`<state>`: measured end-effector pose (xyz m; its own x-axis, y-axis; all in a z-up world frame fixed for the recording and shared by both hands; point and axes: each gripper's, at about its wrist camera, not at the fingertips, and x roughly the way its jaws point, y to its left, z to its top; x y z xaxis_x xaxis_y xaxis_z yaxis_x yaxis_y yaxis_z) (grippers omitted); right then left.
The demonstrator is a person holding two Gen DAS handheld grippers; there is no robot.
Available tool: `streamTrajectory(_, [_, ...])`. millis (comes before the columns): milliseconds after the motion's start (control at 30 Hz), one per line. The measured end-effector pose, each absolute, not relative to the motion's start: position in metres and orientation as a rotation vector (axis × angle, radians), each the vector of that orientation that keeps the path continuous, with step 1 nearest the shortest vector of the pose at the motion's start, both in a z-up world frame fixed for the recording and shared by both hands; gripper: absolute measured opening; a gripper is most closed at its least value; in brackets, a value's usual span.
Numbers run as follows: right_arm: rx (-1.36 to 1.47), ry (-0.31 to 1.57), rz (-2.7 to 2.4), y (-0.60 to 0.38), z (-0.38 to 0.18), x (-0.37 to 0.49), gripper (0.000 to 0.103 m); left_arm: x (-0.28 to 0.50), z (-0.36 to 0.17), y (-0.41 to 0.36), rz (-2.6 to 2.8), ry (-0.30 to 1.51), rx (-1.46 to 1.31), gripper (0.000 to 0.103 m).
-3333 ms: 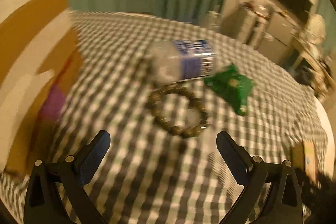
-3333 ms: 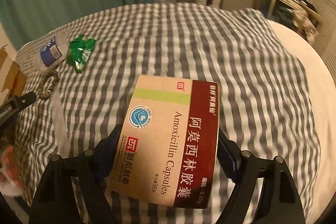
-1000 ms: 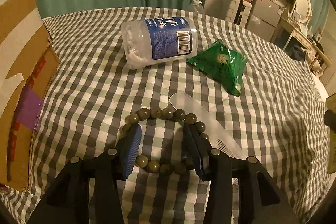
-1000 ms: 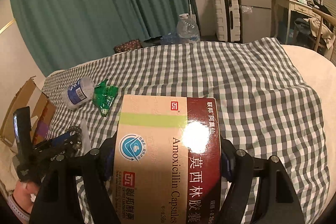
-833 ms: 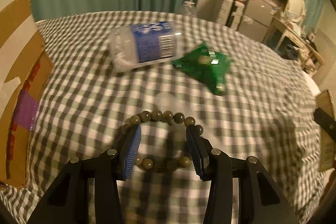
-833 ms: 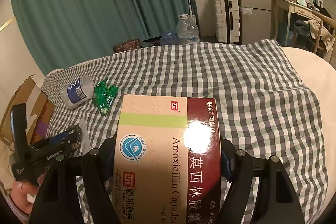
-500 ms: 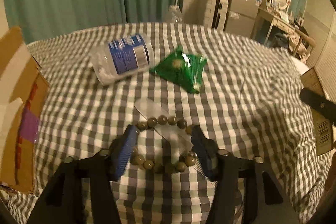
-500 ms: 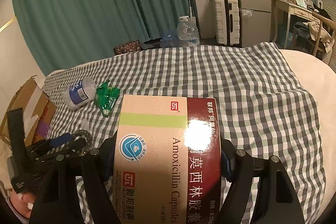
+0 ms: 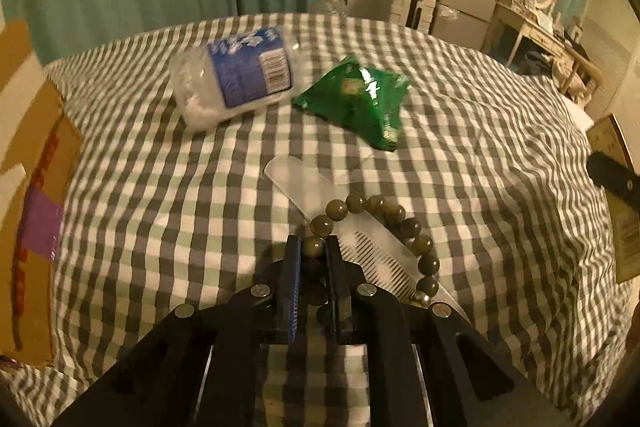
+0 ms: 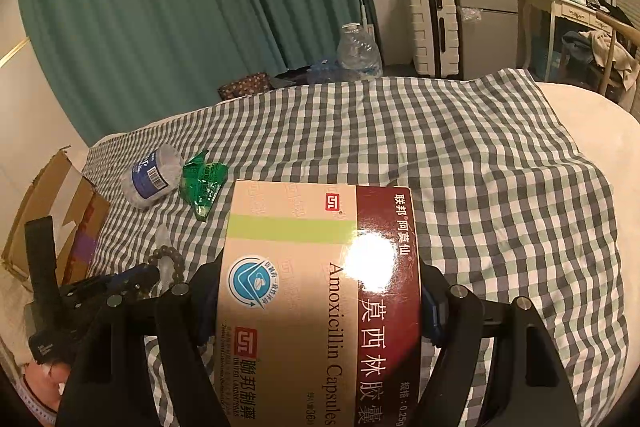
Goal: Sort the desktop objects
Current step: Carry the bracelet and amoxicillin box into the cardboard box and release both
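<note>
My left gripper (image 9: 313, 247) is shut on the near-left beads of an olive bead bracelet (image 9: 400, 217). The bracelet's loop trails right over a clear plastic comb (image 9: 304, 187) on the checked cloth. Beyond them lie a clear bottle with a blue label (image 9: 236, 75) on its side and a green snack packet (image 9: 356, 103). My right gripper (image 10: 316, 291) is shut on a tan and maroon amoxicillin box (image 10: 320, 267), held above the cloth. In the right wrist view the left gripper (image 10: 140, 275) and bracelet (image 10: 168, 255) sit at the lower left.
An open cardboard box (image 9: 24, 187) with purple tape stands at the cloth's left edge. The checked cloth (image 10: 480, 167) stretches far right to a white bed edge. A large water bottle (image 10: 356, 51), a suitcase and a small fridge stand behind.
The left jaws, which straddled the bracelet while open, have closed on its beads, and the view has swung so the loop lies to the right. The right gripper and its box have not moved.
</note>
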<state>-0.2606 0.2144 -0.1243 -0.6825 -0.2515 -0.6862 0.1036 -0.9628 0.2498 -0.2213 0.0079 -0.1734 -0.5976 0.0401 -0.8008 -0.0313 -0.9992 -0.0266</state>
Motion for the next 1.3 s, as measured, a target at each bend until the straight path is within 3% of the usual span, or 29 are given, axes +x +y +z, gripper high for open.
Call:
streamTrajectory(400, [1.082,-0.285,-2.730,0.213,-0.112,-0.255,0.074,-0.196,-0.106,0.022,2.874,0.024,-1.044,0.011])
streamTrajectory(667, [1.034,-0.278,-2.745,0.218,-0.099,-0.247,0.074,-0.185,-0.087,0.031,2.874,0.022,-1.008,0.011])
streamTrajectory(900, [1.024,-0.206,-2.757,0.218,-0.090,-0.230,0.074,-0.189,-0.074,0.035,2.813,-0.085,-1.056,0.011])
streamTrajectory(1300, [0.995,-0.145,-2.781,0.228,-0.032,-0.169,0.074,-0.165,0.007,0.022,2.754,-0.101,-0.952,0.011])
